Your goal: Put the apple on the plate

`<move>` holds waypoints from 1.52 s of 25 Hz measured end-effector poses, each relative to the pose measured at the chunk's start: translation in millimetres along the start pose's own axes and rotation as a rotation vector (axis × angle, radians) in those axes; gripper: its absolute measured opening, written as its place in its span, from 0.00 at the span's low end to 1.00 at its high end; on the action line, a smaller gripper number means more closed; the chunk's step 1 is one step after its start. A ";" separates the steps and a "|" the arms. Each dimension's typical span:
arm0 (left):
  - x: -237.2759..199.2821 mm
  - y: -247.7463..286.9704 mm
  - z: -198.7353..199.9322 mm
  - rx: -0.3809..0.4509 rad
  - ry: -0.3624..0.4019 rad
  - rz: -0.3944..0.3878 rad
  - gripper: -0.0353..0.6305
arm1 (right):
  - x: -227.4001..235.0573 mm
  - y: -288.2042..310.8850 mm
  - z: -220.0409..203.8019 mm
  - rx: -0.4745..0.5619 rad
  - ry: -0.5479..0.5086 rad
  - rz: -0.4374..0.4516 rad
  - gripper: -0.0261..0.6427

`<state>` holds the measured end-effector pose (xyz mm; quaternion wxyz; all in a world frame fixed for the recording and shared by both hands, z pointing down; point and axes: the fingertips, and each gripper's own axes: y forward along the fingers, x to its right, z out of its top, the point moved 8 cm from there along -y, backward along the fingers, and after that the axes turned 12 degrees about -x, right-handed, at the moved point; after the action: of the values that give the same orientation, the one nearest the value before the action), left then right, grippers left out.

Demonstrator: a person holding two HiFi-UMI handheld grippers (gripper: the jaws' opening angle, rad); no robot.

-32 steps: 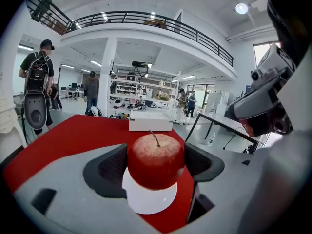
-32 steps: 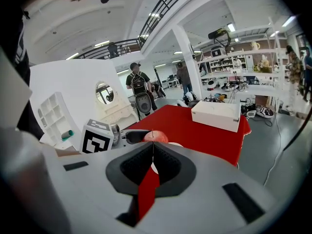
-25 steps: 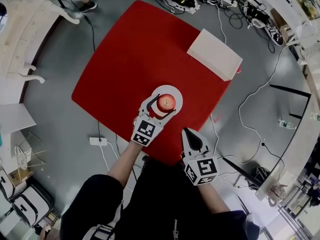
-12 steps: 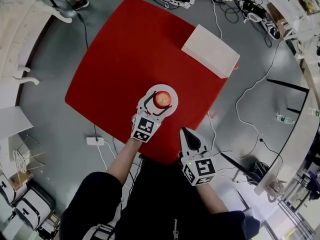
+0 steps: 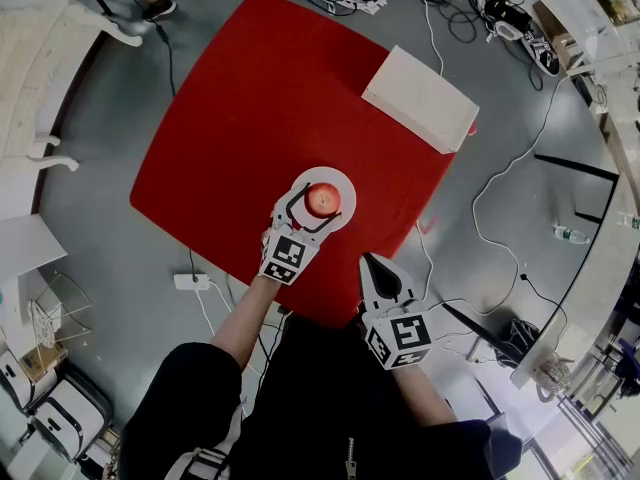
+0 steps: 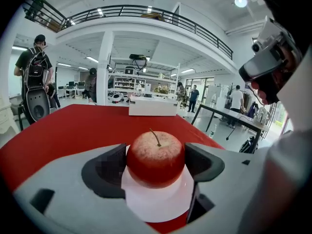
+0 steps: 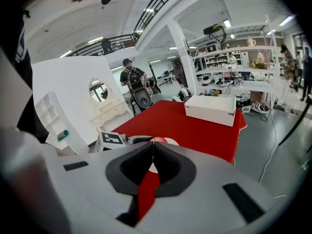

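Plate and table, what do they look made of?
Plate: plain white, smooth, matte, no glare; ceramic or plastic, cannot tell. Table: uniform red, smooth, no grain or weave visible; likely laminate or paint, not certain.

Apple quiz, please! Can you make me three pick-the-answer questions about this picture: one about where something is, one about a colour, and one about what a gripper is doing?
1. Where is the apple?
A. On the white box
B. At the white plate, between the left gripper's jaws
C. On the floor

2. What colour is the table?
A. Blue
B. Green
C. Red

3. How are the right gripper's jaws?
A. Together, holding nothing
B. Wide apart
C. Closed on the apple

Answers:
1 B: the left gripper view shows the apple over the plate with a pad against each side.
2 C: the head view shows a red tabletop.
3 A: the right gripper view shows the two pads meeting with nothing between them.
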<state>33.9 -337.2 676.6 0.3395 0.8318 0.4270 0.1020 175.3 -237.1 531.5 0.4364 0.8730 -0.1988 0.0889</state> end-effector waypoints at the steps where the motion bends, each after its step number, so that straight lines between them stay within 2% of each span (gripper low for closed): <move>1: 0.6 1.0 0.0 -0.008 0.000 -0.008 0.61 | -0.5 -0.5 -0.2 0.001 0.000 0.001 0.06; 6: 0.4 3.4 -1.8 -0.047 -0.017 -0.052 0.62 | -3.3 -3.2 1.7 0.009 0.001 -0.001 0.06; 23: 12.5 -25.0 9.8 -0.001 0.003 0.002 0.61 | -10.7 -21.5 -9.0 0.042 -0.001 -0.006 0.06; 28: 20.4 -50.3 21.0 0.044 0.002 0.015 0.61 | -21.1 -30.7 -6.6 0.063 -0.015 0.004 0.06; 29: 21.6 -58.4 24.3 0.064 -0.004 0.024 0.57 | -23.8 -32.7 -5.9 0.068 -0.019 0.008 0.06; 33: 23.5 -96.2 36.9 0.154 -0.013 0.100 0.30 | -35.3 -39.8 -5.4 0.092 -0.036 0.021 0.06; 36: 24.2 -120.8 43.6 0.189 -0.026 0.153 0.10 | -43.9 -45.6 -5.5 0.108 -0.055 0.021 0.06; 38: 26.5 -134.7 45.8 0.199 -0.039 0.167 0.06 | -50.0 -50.1 -5.9 0.122 -0.078 0.012 0.06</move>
<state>-15.1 -284.0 551.3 0.2538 0.8960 0.3575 0.0707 151.5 -191.9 482.2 0.3738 0.8995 -0.2151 0.0694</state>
